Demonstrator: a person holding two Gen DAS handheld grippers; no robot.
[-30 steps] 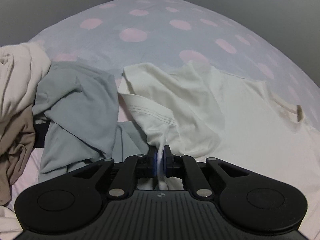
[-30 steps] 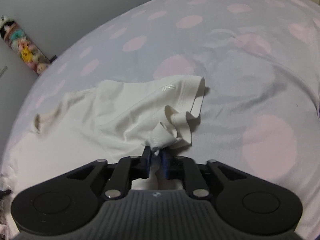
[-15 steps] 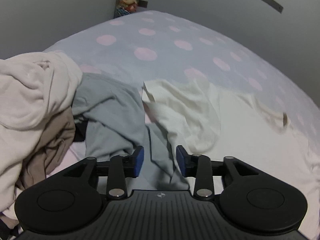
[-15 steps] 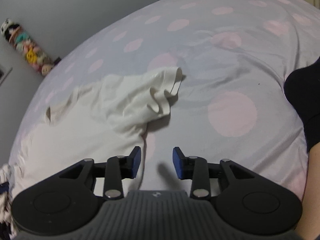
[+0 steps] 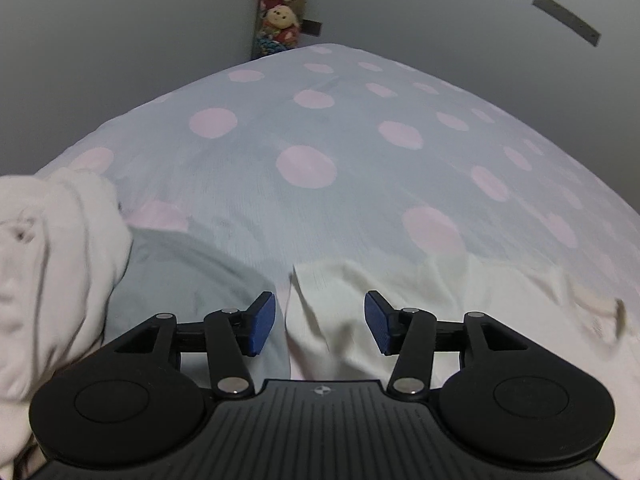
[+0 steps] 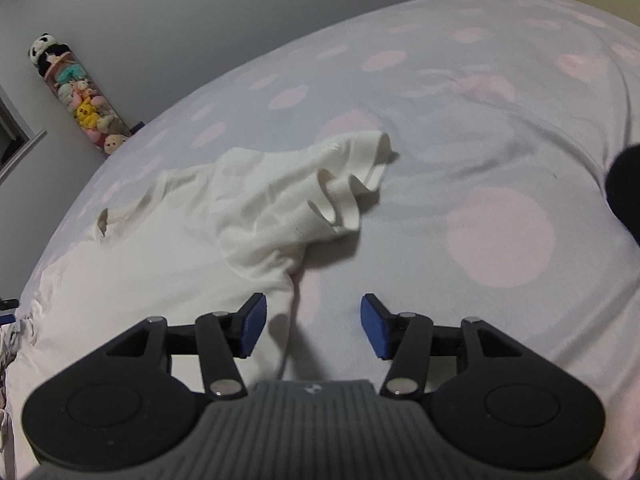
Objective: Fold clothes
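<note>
A white T-shirt (image 6: 168,248) lies spread on the bed, its right sleeve (image 6: 340,184) rumpled and folded back. In the right wrist view my right gripper (image 6: 310,322) hovers over the shirt's side edge. Its jaws are opening and grip nothing. The same white T-shirt (image 5: 420,304) fills the lower right of the left wrist view, collar (image 5: 596,304) at the right. My left gripper (image 5: 320,322) hangs above the shirt's left edge, jaws opening, with no cloth pinched between the blue pads (image 5: 262,322).
A grey-blue garment (image 5: 192,280) lies left of the shirt, beside a heap of cream clothes (image 5: 48,264). The bed cover (image 5: 304,160) is pale with pink dots. Plush toys (image 5: 280,12) stand in the far corner. A dark sleeve (image 6: 626,188) shows at the right edge.
Both grippers let go of the white shirt, opened, and drew back. The left one swung upward so more of the bed and wall shows. The freed right sleeve settled on the bed.
</note>
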